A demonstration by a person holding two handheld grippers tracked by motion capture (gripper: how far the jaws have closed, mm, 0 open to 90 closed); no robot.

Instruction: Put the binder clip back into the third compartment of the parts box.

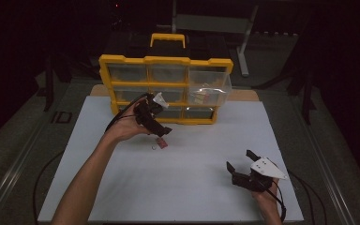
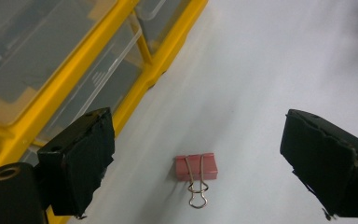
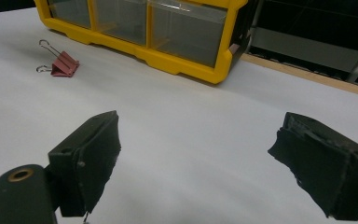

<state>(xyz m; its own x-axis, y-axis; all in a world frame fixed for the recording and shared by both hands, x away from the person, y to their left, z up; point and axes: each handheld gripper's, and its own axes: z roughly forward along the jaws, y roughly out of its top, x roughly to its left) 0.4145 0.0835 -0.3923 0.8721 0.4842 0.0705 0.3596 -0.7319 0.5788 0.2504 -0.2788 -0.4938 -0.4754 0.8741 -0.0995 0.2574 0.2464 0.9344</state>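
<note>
A small pink binder clip (image 1: 161, 142) with wire handles lies on the white table sheet (image 1: 192, 187), just in front of the yellow drawer organizer (image 1: 122, 60). My left gripper (image 1: 161, 131) hangs right over it, pointing down, jaws wide open. In the left gripper view the clip (image 2: 196, 167) lies flat on the sheet between and beyond the two black pads (image 2: 81, 163), apart from both. My right gripper (image 1: 239, 159) stands open near the front right of the sheet with nothing between its jaws. From the right gripper view the clip (image 3: 65, 64) lies far off at upper left.
The organizer (image 3: 186, 65) has clear drawers in a yellow frame (image 2: 168, 51) and a handle on top. Its middle right drawer (image 1: 209, 93) is pulled out with small items inside. Dark floor and a metal stand lie beyond the table.
</note>
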